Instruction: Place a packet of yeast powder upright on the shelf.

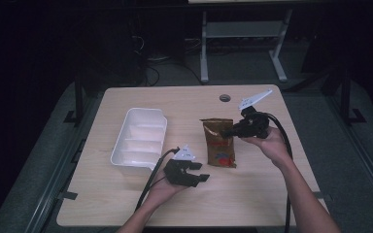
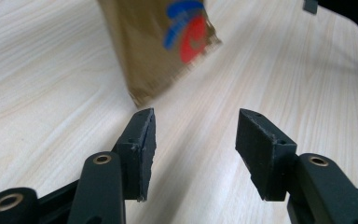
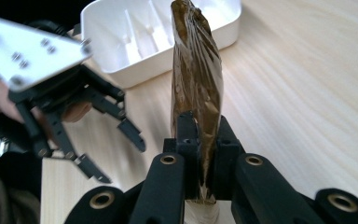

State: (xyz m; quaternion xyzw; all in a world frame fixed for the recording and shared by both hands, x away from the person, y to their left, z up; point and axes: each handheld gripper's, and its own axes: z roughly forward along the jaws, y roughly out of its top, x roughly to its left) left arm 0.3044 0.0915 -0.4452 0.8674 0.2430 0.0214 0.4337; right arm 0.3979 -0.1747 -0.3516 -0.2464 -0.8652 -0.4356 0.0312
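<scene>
The right tongs [image 3: 204, 154] pinch a crinkly brown foil packet [image 3: 196, 84] by its edge. The left tongs [image 2: 193, 154] gape, empty, over the pale wood-grain surface [image 2: 51, 93], near a ribbed white plastic tray [image 1: 141, 138].

- We see a brown packet [image 1: 219, 142] with a red and blue mark, perhaps a logo.
- Our grippers [image 1: 201, 178] are black.
- The tray [image 1: 126, 158] is white.
- The table [image 1: 262, 194] is pale wood grain.

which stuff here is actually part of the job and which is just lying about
In use:
- brown snack packet, pinched edge-on in the right gripper
- left gripper, jaws open, close to the packet
- white divided tray, likely where the packet goes

Lying about:
- round grommet in the table
- desk frame behind the table
</scene>
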